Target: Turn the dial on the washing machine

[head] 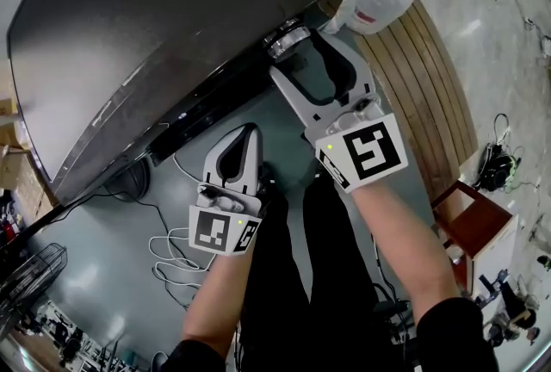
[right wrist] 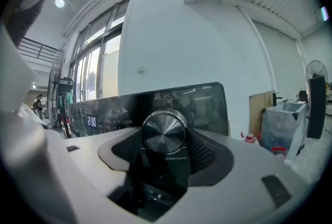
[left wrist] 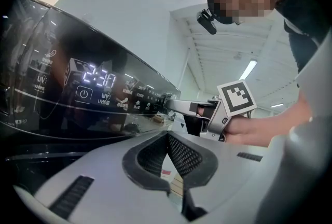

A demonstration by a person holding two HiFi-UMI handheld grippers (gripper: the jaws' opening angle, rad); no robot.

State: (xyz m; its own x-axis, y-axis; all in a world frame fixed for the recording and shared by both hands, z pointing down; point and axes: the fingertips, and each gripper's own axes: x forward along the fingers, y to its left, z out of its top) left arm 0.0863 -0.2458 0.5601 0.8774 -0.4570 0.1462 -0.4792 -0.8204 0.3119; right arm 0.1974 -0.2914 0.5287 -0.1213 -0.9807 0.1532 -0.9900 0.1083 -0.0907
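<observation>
the right gripper (head: 306, 45) is clamped on the silver dial (right wrist: 164, 132), one jaw pad pressed to each side of it; the dial sits at the right end of the washing machine (head: 172, 17) control panel (left wrist: 104, 98). the left gripper (left wrist: 167, 137) hangs below the panel's front edge, jaws pressed together on nothing

Tiny, illegible labels (left wrist: 136, 104) on the washing machine panel (left wrist: 52, 114).

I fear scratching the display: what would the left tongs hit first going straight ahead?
Likely the left tongs meet the washing machine's glossy black control panel, left of the round silver dial in the right tongs; depth unclear.
</observation>
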